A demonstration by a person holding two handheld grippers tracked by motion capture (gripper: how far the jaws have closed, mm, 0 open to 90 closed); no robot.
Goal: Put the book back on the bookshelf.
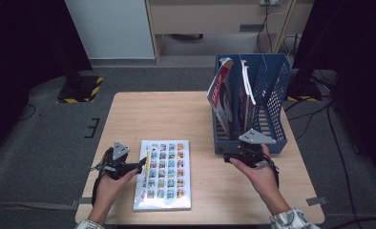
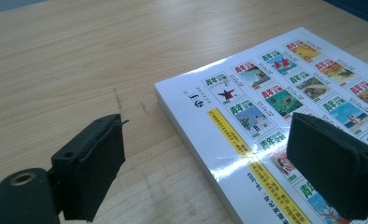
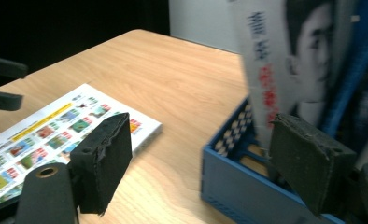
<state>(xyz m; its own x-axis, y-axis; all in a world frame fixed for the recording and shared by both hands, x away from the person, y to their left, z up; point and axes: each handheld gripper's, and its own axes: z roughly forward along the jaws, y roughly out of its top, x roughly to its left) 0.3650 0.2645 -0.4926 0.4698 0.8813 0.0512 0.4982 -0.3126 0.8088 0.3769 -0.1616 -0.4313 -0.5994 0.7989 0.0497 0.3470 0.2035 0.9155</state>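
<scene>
A magazine (image 1: 163,174) with a grid of small cover pictures lies flat on the wooden table (image 1: 167,114). My left gripper (image 1: 141,163) is open at its left edge. In the left gripper view the left gripper (image 2: 205,140) straddles that edge, one jaw over bare wood and the other over the magazine (image 2: 285,98), touching nothing. My right gripper (image 1: 231,156) stands open at the front left corner of a blue file rack (image 1: 272,95). In the right gripper view the right gripper (image 3: 203,140) has the rack's corner (image 3: 229,182) and a standing magazine (image 3: 285,60) beyond its jaws, nothing gripped.
Several magazines (image 1: 222,95) stand upright in the rack's left slots, one leaning left over the table. The rack takes up the table's right side. Bare wood lies between the flat magazine (image 3: 56,126) and the rack. Dark floor and cables surround the table.
</scene>
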